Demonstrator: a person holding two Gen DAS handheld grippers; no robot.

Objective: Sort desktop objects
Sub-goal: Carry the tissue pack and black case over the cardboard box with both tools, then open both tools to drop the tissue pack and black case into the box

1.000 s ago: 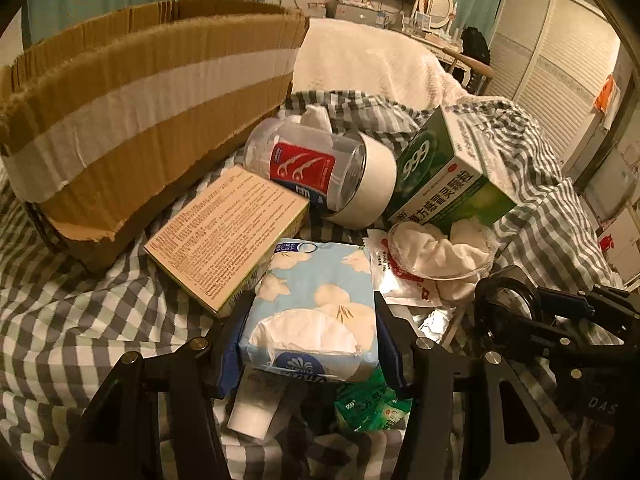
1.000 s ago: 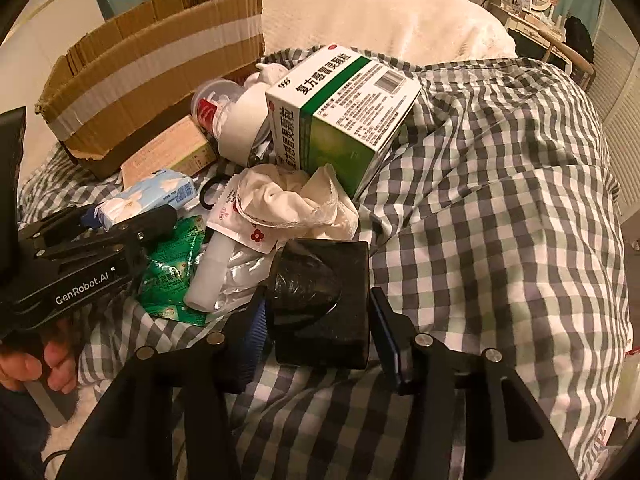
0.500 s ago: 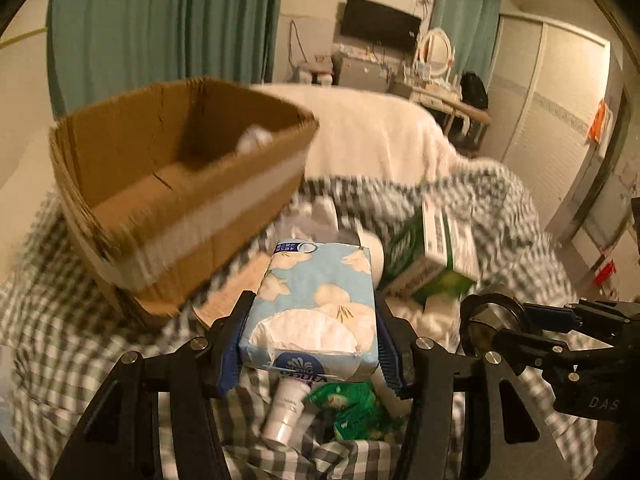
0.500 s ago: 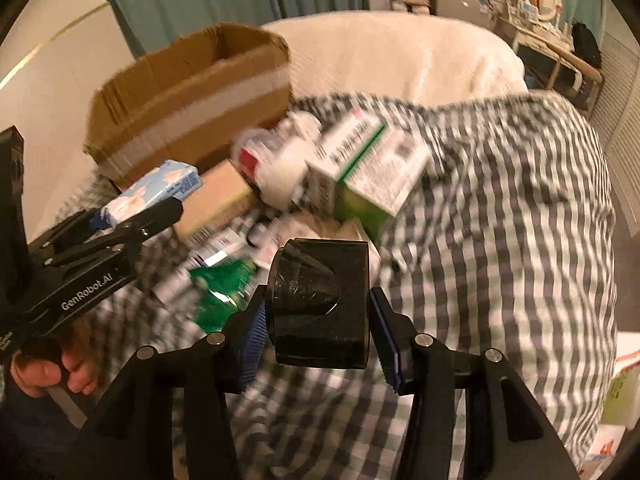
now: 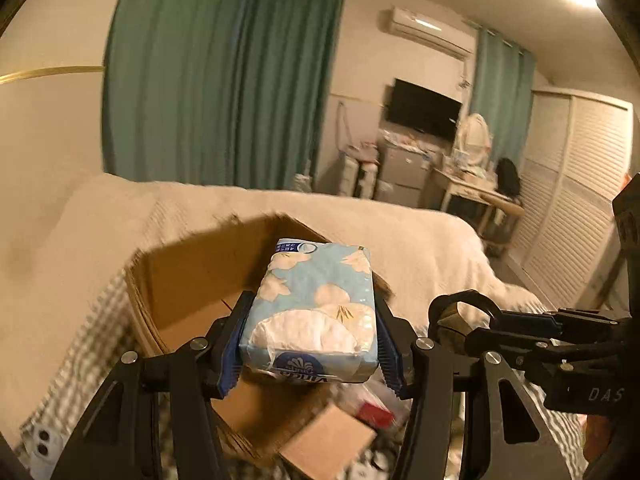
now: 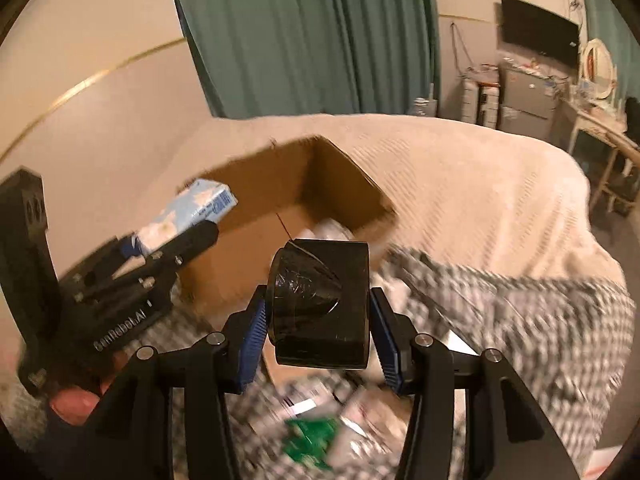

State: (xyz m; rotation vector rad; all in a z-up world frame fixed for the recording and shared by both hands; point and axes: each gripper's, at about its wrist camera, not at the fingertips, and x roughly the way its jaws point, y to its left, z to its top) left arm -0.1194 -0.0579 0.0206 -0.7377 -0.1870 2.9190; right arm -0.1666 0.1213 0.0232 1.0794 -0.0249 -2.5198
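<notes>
- Gripping a light blue tissue pack (image 5: pixel 316 312) with white flowers, the left gripper (image 5: pixel 310 356) fills the lower centre of the left wrist view, its blue pads pressed against both long sides of the pack.
- The pack sits above and in front of an open cardboard box (image 5: pixel 192 280), whose brown inner wall shows at centre left.
- The same tissue pack (image 6: pixel 192 210) appears at middle left of the right wrist view, sticking out of the left gripper (image 6: pixel 160 240), with the box opening just to its right.
- A hand (image 6: pixel 76 400) holds that gripper's handle at the lower left edge of the frame.
- The right gripper (image 6: pixel 320 320) stands at lower centre of the right wrist view, jaws clenched on a black tape roll (image 6: pixel 320 300) held on its side, the hollow core facing left.
- The tape roll (image 5: pixel 460 320) and the right gripper (image 5: pixel 472 332) also reach into the left wrist view from the right edge, near the tissue pack but apart from it.
- The cardboard box (image 6: pixel 320 184) lies at frame centre in the right wrist view, on a bed covered by a cream blanket (image 6: pixel 460 184) and a checked sheet (image 6: pixel 540 320).
- Blurred clutter lies on the sheet along the bottom of both views, among it a green packet (image 6: pixel 312 440) and a flat brown box (image 5: pixel 328 444).
- Green curtains (image 5: pixel 220 80) hang across the upper part of the frame.
</notes>
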